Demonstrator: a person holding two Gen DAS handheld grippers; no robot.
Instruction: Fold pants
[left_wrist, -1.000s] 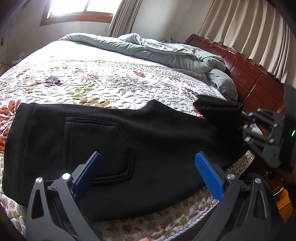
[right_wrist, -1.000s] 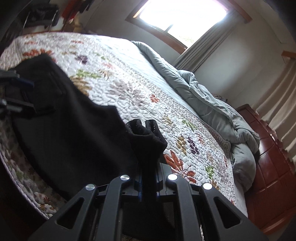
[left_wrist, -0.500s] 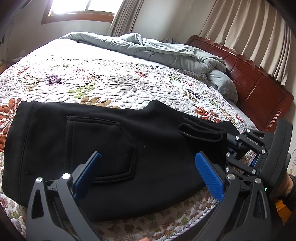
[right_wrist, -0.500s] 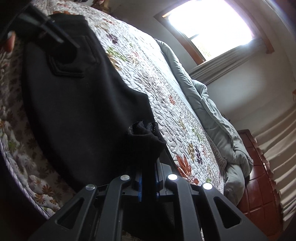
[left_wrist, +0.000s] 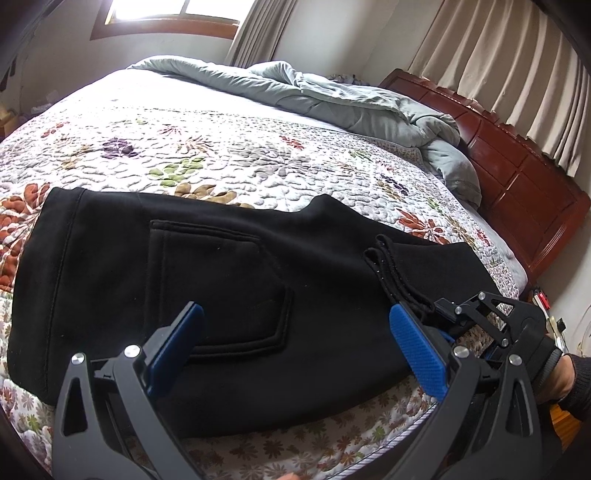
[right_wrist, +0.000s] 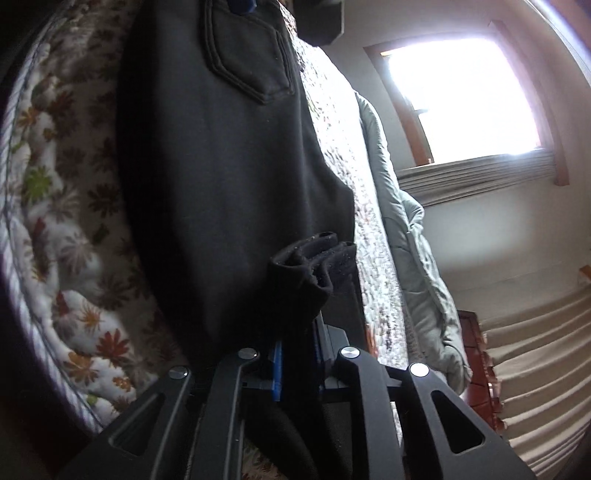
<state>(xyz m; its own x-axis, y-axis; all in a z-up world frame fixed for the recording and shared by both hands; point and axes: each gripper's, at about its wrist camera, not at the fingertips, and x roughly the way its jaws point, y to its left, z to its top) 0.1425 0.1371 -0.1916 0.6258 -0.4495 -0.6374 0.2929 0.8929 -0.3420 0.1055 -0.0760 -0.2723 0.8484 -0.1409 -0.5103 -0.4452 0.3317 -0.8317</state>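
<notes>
Left wrist view first: the black pants (left_wrist: 229, 280) lie flat across the near edge of the floral quilt (left_wrist: 229, 162), waistband off to the left, a stitched back pocket (left_wrist: 218, 288) facing up. The left gripper (left_wrist: 295, 350) hovers just above the fabric with its blue pads (left_wrist: 417, 350) spread wide, nothing between them. Over on the right, the right gripper (left_wrist: 476, 321) comes in low at the bed's edge, and the leg cuffs (left_wrist: 388, 273) are doubled back onto the pants, running straight into it. Beyond the quilt, a rumpled grey duvet (left_wrist: 332, 99) is bunched against the dark wooden headboard (left_wrist: 524, 184), with curtains (left_wrist: 517, 74) behind and a window (left_wrist: 166, 18) at the top left.

Now the right wrist view, rolled hard onto its side: the right gripper (right_wrist: 299, 362) is clamped tight on the bunched cuffs (right_wrist: 310, 266), blue pad edges just peeking either side of the black cloth. The pants (right_wrist: 229, 155) stretch away from it over the quilt (right_wrist: 62, 236), pocket (right_wrist: 247, 48) at the far end. The duvet (right_wrist: 410, 236) and the bright window (right_wrist: 461, 92) sit to the right.
</notes>
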